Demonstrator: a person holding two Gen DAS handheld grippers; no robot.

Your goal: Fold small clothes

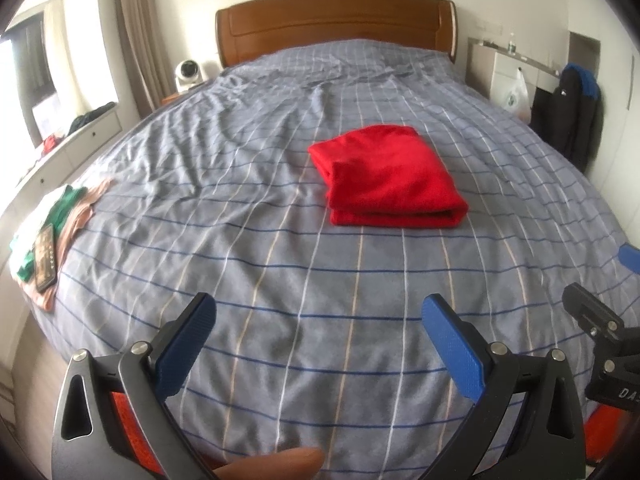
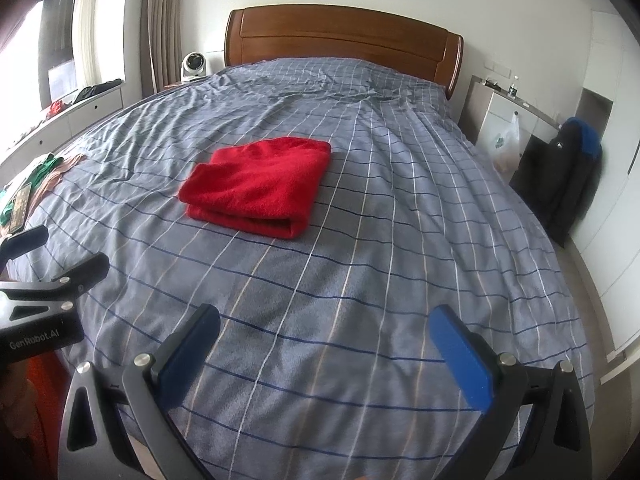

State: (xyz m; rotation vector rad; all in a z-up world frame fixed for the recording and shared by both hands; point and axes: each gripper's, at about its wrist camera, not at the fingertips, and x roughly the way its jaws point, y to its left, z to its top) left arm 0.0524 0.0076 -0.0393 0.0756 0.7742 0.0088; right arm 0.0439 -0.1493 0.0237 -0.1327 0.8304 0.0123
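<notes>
A red garment (image 1: 388, 176) lies folded into a neat rectangle on the grey checked bed (image 1: 240, 240), right of centre in the left wrist view. It shows left of centre in the right wrist view (image 2: 258, 186). My left gripper (image 1: 320, 316) is open and empty, well short of the garment above the near part of the bed. My right gripper (image 2: 326, 326) is open and empty, also well short of it. Each gripper shows at the edge of the other's view: the right one (image 1: 600, 332) and the left one (image 2: 44, 256).
A pile of green, white and pink clothes (image 1: 56, 216) with a phone (image 1: 45, 258) on top lies at the bed's left edge. A wooden headboard (image 1: 336, 20) stands at the far end. A dark jacket (image 2: 568, 172) and a plastic bag (image 2: 506, 140) hang on the right.
</notes>
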